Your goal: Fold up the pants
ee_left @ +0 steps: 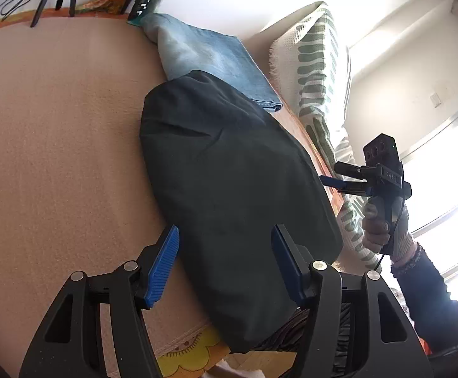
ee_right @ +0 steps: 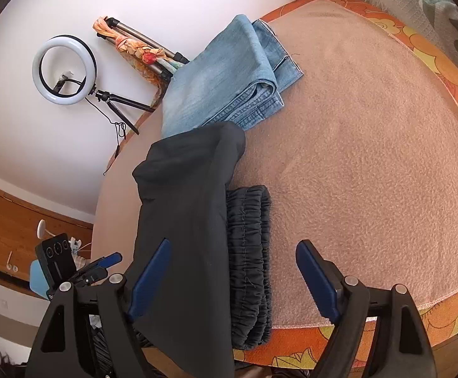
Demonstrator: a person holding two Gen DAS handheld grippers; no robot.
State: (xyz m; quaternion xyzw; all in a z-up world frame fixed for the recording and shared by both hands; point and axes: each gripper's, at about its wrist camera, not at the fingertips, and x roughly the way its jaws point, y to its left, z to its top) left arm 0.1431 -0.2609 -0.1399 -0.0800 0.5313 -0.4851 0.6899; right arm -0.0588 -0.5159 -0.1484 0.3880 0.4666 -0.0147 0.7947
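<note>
Dark pants (ee_left: 229,195) lie folded on a pink blanket (ee_left: 55,157). In the right wrist view the pants (ee_right: 185,220) hang over the near edge, with the elastic waistband (ee_right: 249,264) showing beside the folded layer. My left gripper (ee_left: 226,252) is open, its blue fingers (ee_left: 163,264) straddling the near end of the pants without holding them. My right gripper (ee_right: 233,280) is open over the waistband end; it also shows in the left wrist view (ee_left: 333,174) at the pants' right edge.
Folded blue jeans (ee_right: 222,75) lie beyond the dark pants, touching them. A ring light on a tripod (ee_right: 63,69) stands at the wall. A green-patterned white cloth (ee_left: 317,72) hangs to the right. An orange floral cover (ee_right: 443,63) borders the blanket.
</note>
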